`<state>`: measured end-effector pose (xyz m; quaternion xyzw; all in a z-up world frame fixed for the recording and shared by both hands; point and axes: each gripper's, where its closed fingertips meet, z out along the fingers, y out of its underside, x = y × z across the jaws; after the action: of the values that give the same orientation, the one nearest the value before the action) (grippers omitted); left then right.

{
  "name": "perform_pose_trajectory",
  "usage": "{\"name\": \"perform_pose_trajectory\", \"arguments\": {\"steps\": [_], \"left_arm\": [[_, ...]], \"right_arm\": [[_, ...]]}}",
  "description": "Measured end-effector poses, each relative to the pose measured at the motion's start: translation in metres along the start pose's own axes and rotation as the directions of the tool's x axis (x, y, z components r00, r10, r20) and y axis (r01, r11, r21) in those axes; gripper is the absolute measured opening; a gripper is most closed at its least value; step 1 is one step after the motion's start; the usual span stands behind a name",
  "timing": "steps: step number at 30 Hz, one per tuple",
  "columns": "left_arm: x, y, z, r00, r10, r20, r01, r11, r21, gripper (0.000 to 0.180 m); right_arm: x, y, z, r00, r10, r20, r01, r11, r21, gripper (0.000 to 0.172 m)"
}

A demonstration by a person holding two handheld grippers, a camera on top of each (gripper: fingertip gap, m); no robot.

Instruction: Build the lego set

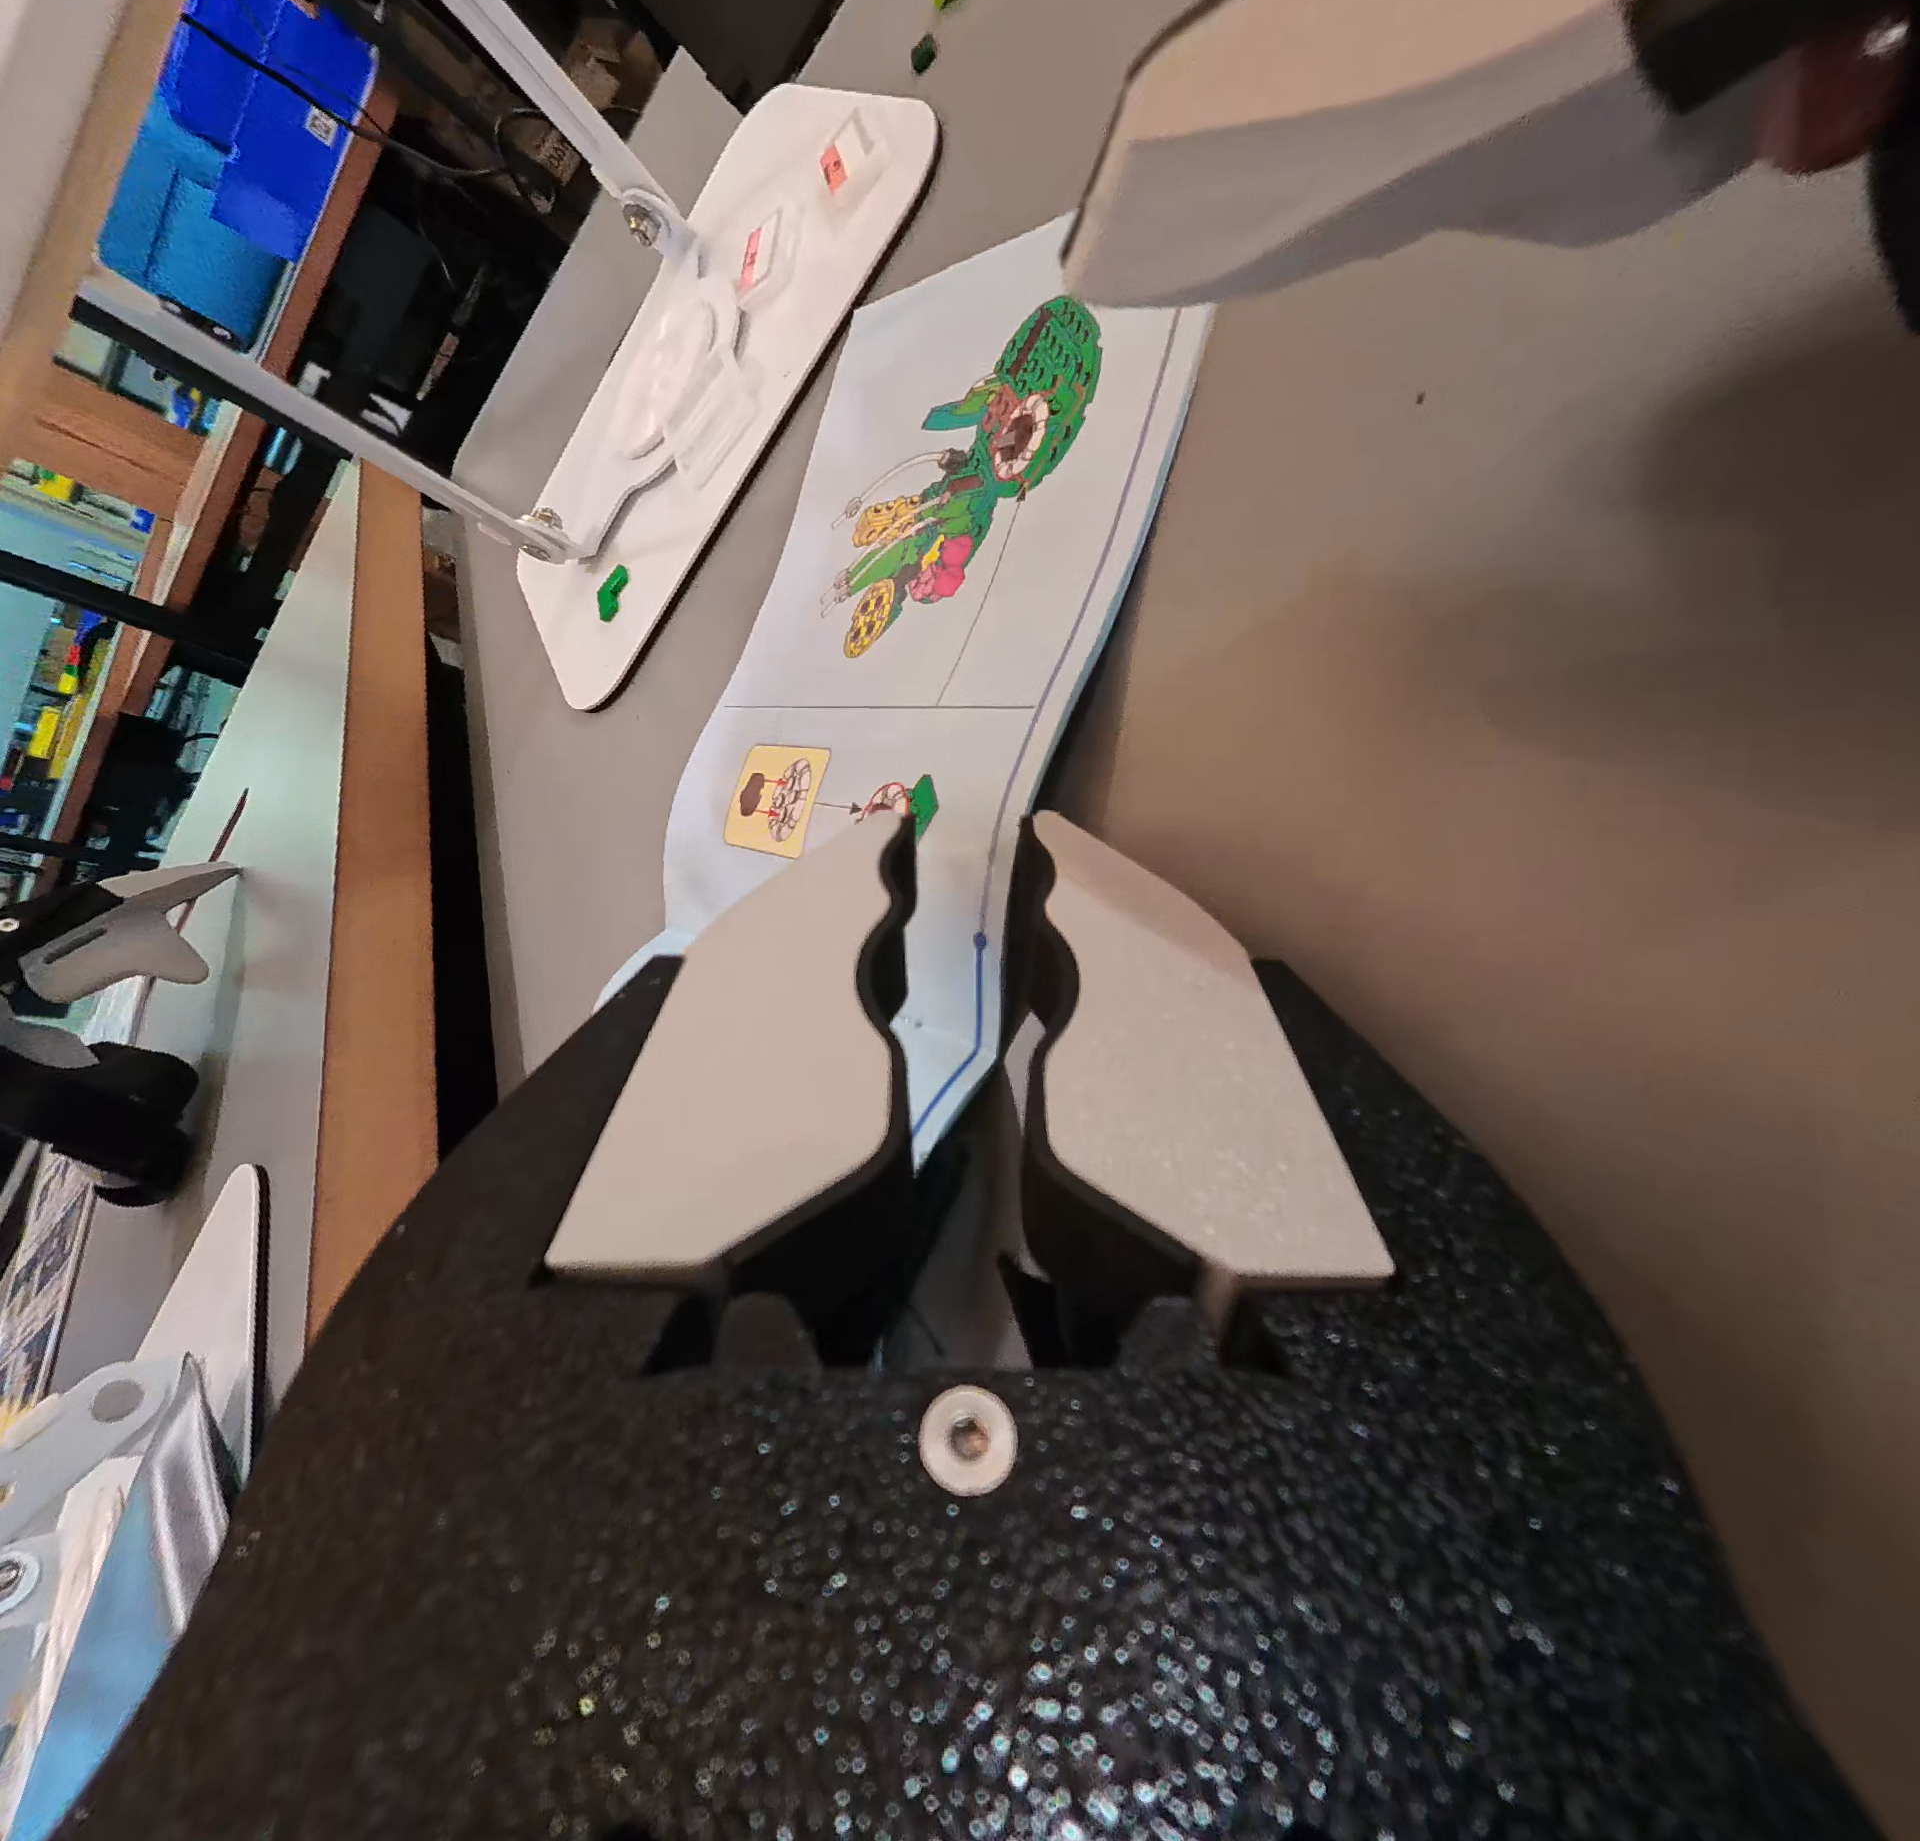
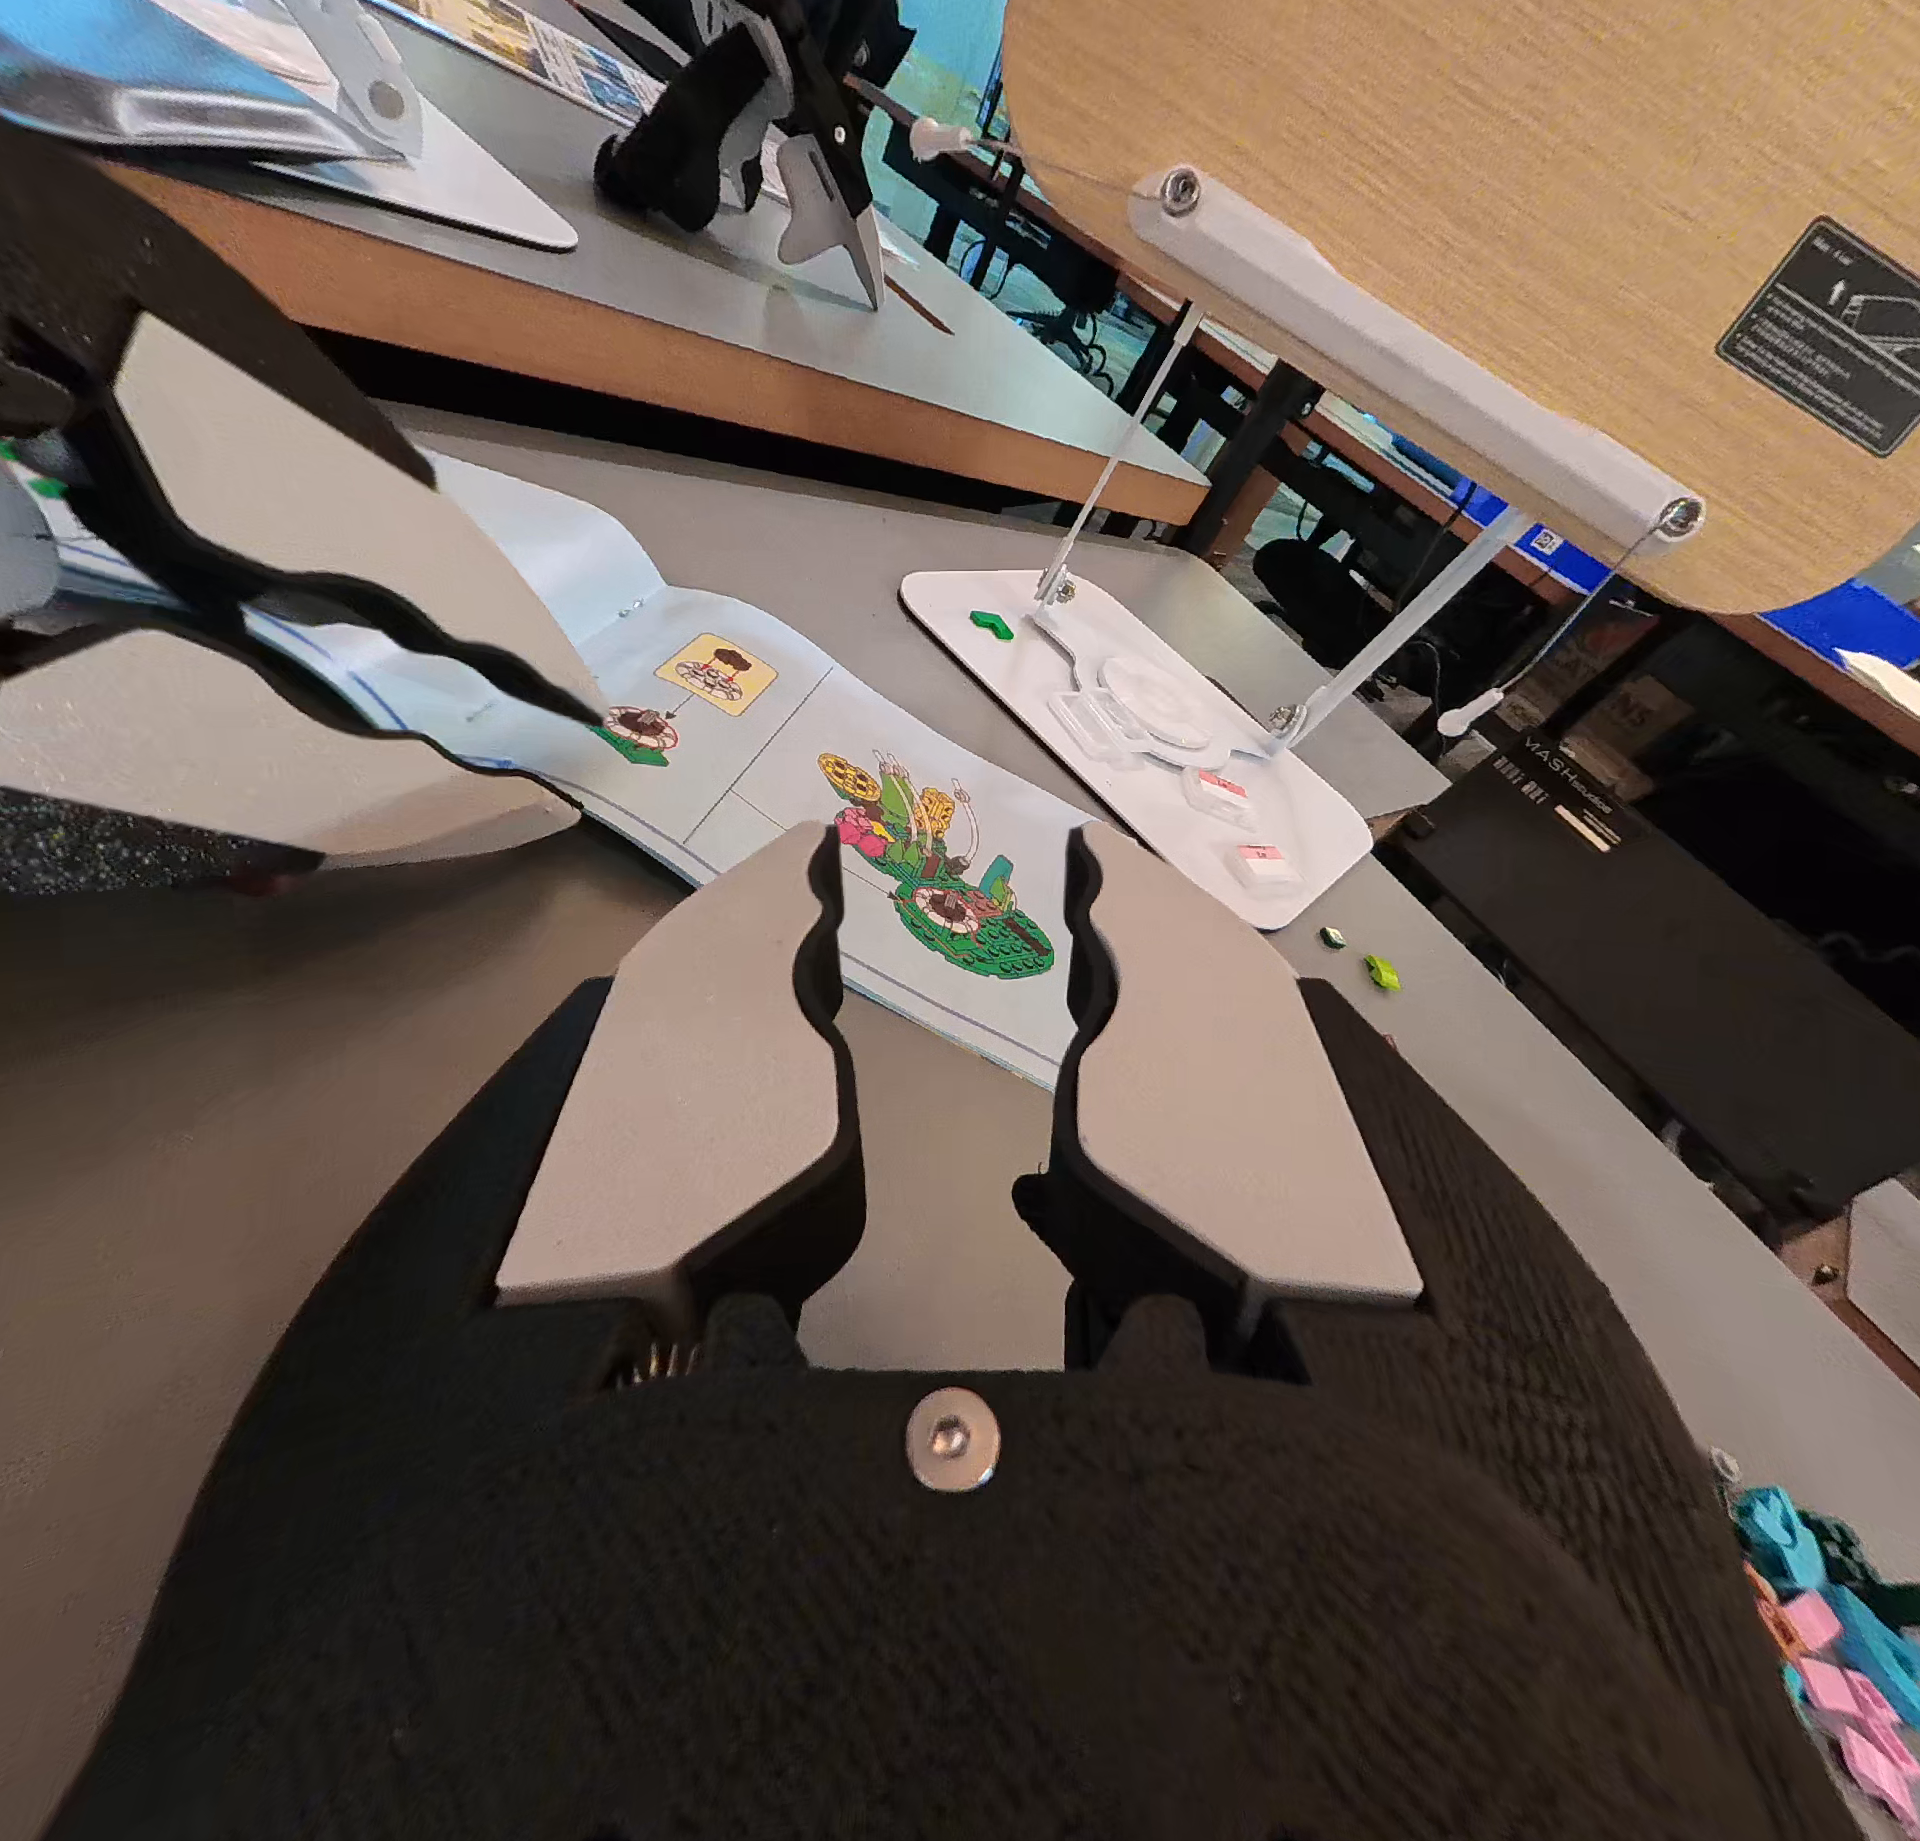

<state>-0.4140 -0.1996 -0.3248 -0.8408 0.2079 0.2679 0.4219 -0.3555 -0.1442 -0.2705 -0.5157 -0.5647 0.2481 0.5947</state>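
- Presently, my left gripper (image 1: 961,835) straddles the near edge of the open instruction booklet (image 1: 914,586); its jaws stand narrowly apart, and I cannot tell whether the pads press the page.
- The booklet's long axis runs away from those fingers across the grey table (image 2: 1039,513).
- My right gripper (image 2: 951,846) hovers wide open and empty above the booklet's far page.
- The white base plate (image 2: 1309,804) beyond carries a green brick (image 2: 992,624) and small clear cases.

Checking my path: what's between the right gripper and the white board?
The open booklet, its page with the green model drawing, lies between the right gripper and the white board, shown in the right wrist view.
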Motion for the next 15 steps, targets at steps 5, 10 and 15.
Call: {"name": "perform_pose_trajectory", "arguments": {"steps": [5,10,15], "left_arm": [[0.0015,-0.0010,-0.0002,1.000,-0.017,-0.021,0.017,1.000,0.014,0.021],[-0.0003,-0.0006,0.0007,0.996,-0.078,-0.049,0.079,0.997,0.026,0.027],[-0.0059,0.0044,0.0021,0.999,-0.052,0.000,0.052,0.998,-0.019,0.021]], "right_arm": [[0.0027,-0.0003,0.0001,1.000,0.017,-0.008,-0.017,1.000,0.004,0.038],[0.0027,-0.0008,0.0006,1.000,0.022,-0.008,-0.022,1.000,0.006,0.038],[0.0020,-0.0011,0.0007,1.000,0.024,-0.004,-0.024,1.000,0.006,0.037]]}}
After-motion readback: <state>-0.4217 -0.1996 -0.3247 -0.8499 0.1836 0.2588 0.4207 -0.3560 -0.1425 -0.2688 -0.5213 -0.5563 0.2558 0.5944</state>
